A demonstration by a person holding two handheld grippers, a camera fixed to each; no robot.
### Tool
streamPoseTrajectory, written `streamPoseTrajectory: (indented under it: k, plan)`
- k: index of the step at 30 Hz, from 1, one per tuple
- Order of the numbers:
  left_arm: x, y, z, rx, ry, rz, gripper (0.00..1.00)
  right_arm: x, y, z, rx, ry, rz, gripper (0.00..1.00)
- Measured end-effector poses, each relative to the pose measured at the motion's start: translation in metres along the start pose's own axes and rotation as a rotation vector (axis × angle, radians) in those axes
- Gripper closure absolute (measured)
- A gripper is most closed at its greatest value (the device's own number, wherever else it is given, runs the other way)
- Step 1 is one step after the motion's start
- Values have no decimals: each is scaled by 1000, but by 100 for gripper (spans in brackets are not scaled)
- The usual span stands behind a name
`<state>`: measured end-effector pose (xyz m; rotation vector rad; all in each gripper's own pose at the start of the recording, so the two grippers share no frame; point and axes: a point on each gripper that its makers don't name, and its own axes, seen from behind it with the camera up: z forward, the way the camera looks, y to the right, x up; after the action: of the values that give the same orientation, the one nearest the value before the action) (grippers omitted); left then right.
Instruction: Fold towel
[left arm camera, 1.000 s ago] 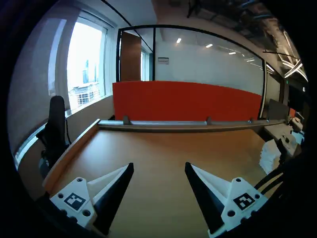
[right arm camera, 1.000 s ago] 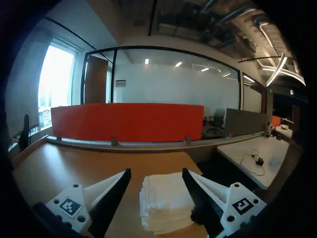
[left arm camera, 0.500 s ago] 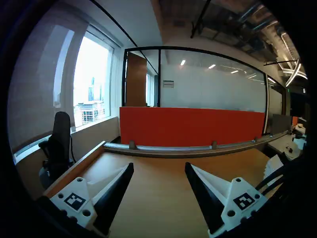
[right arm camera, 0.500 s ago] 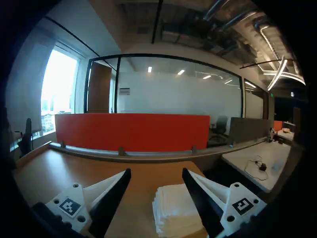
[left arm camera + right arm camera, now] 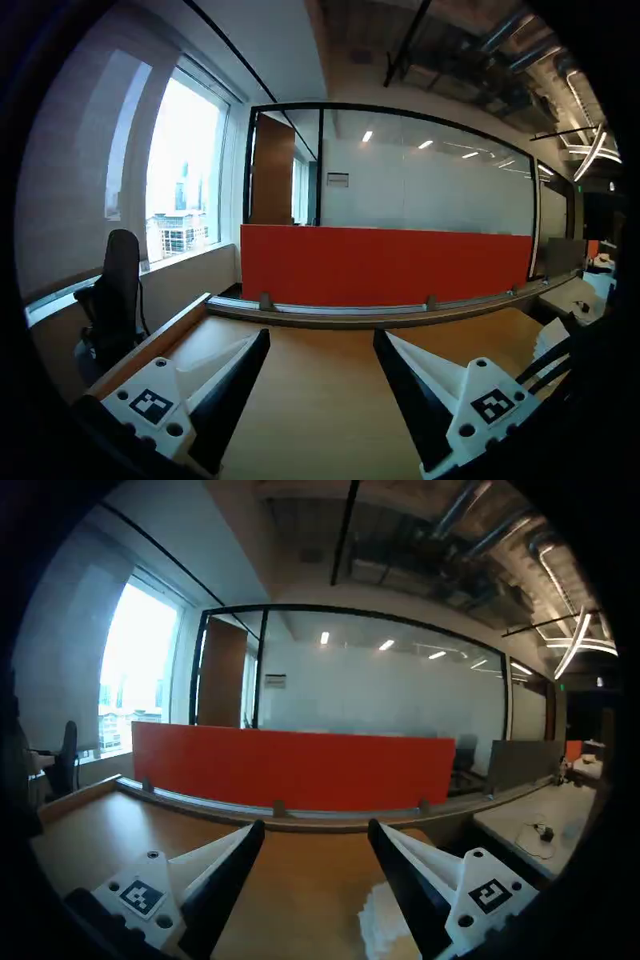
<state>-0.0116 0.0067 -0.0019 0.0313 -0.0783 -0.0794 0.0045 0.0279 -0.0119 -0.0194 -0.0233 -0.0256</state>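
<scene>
Towel stack [image 5: 382,922] sits on desk [image 5: 120,832], low in right gripper view, beneath right gripper [image 5: 316,824]; fingers wide, empty. Left gripper [image 5: 320,332] likewise wide over bare desk. Risk: stack barely sighted, so a descent may pinch several towels or shove the pile.

There are two grippers, one left gripper [image 5: 320,334] and one right gripper [image 5: 314,826]. Each has two fingers [image 5: 232,384], and each finger carries one square marker [image 5: 152,406], which makes four fingers and four markers in all. There is one stack of white towels [image 5: 382,924], though its layers are too blurred to count. There is also one wooden desk [image 5: 320,416], one red divider [image 5: 384,264], one black chair [image 5: 120,280] and one white desk [image 5: 552,816].
</scene>
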Motion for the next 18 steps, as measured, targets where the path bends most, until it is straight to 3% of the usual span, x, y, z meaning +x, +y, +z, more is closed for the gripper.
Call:
streamPoseTrajectory:
  k: [3,10,18]
  plan:
    - [1,-4,1,3,9,-8,4,0,-16,6,14,5,15,0]
    - [-3,-15,2,10,14,-20,4,-1,-26,13,17,-3,39,0]
    - [-10,-17,4,-6,42,-44,4,3,-38,21,20,3,41,0]
